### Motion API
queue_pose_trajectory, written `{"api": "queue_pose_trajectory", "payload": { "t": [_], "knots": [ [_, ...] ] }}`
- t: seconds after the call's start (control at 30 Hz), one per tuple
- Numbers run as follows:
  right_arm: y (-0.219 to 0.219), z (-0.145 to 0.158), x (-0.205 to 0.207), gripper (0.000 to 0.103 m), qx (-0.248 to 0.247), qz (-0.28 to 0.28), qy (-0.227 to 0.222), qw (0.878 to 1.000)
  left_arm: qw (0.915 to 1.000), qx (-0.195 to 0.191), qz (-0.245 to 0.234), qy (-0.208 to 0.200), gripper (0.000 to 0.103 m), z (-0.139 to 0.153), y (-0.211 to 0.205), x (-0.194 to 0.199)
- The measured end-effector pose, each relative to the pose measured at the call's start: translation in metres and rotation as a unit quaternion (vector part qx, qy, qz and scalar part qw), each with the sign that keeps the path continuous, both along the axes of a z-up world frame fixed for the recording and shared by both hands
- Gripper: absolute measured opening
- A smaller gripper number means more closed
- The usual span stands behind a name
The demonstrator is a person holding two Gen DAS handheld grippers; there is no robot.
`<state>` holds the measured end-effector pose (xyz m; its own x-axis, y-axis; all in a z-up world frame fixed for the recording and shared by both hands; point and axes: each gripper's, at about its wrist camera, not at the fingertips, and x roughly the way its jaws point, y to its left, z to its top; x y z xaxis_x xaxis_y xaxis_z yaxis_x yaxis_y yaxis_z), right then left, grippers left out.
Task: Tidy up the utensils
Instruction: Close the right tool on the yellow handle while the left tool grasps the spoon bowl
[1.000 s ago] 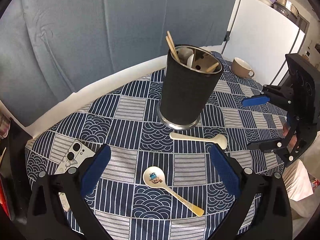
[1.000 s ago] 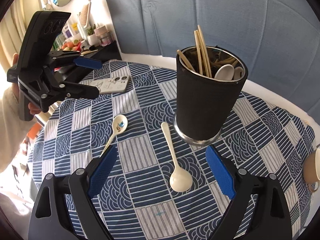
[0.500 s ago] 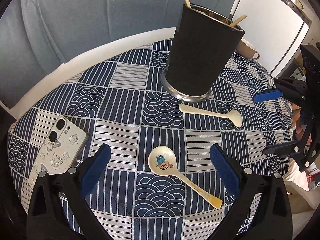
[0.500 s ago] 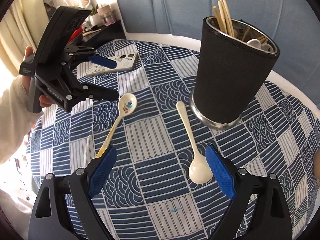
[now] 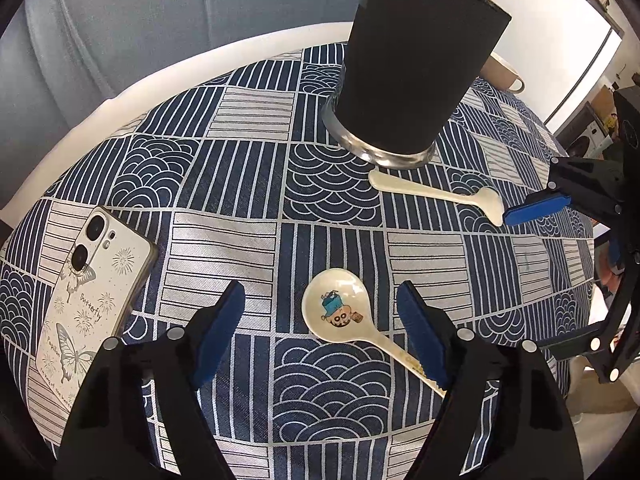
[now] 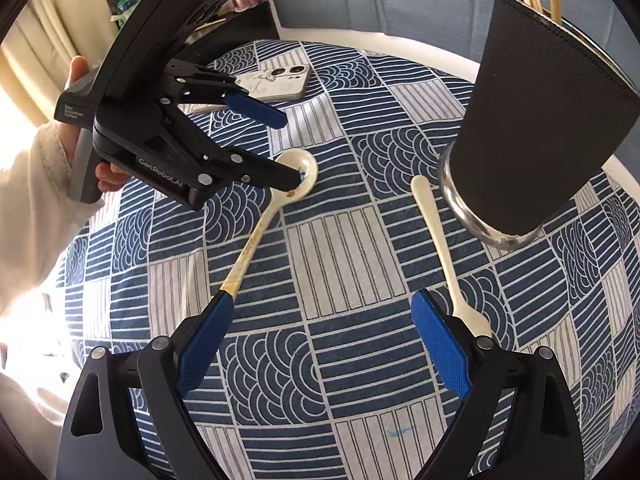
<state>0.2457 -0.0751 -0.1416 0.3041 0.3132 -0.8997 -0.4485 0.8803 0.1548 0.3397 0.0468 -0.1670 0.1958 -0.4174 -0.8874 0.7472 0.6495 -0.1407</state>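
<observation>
A black utensil holder (image 5: 416, 72) with chopsticks and spoons in it stands on the patterned cloth; it also shows in the right wrist view (image 6: 540, 120). A cream spoon with a cartoon picture (image 5: 340, 314) lies between the fingers of my open left gripper (image 5: 320, 316), low over the bowl; the same spoon shows in the right wrist view (image 6: 260, 232), its bowl partly hidden by the left gripper (image 6: 290, 148). A plain cream spoon (image 5: 440, 196) lies by the holder's base. My right gripper (image 6: 320, 320) is open and empty; the plain spoon (image 6: 444, 252) runs beside its right finger.
A white phone (image 5: 88, 300) lies face down on the cloth at the left. A beige mug (image 5: 504, 74) stands behind the holder. The round table's white edge (image 5: 160, 76) curves along the back, with a grey-blue cushion behind. A white fridge stands at the right.
Both grippers have come down and forward toward the table. The left one now straddles the cartoon spoon's bowl. The right one has closed in on the plain spoon's bowl end.
</observation>
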Motion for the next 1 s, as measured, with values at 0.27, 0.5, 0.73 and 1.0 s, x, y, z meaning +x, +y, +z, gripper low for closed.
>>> {"api": "queue_pose_trajectory", "payload": {
  "t": [0.27, 0.5, 0.73, 1.0],
  "knots": [
    [0.021, -0.006, 0.006, 0.086, 0.004, 0.014, 0.005, 1.0, 0.9987, 0.039, -0.031, -0.01, 0.014, -0.013, -0.008, -0.008],
    [0.044, -0.015, 0.004, 0.086, 0.024, 0.024, 0.016, 0.999, 1.0, 0.008, 0.001, 0.005, 0.006, -0.006, 0.007, -0.006],
    [0.058, -0.023, -0.003, 0.084, 0.058, 0.01, 0.033, 0.998, 0.9995, -0.019, 0.023, -0.002, 0.005, 0.012, 0.015, -0.014],
    [0.074, -0.026, 0.002, 0.014, 0.081, -0.019, 0.051, 0.995, 0.9984, -0.034, 0.041, -0.017, 0.005, 0.028, 0.022, -0.028]
  ]
}}
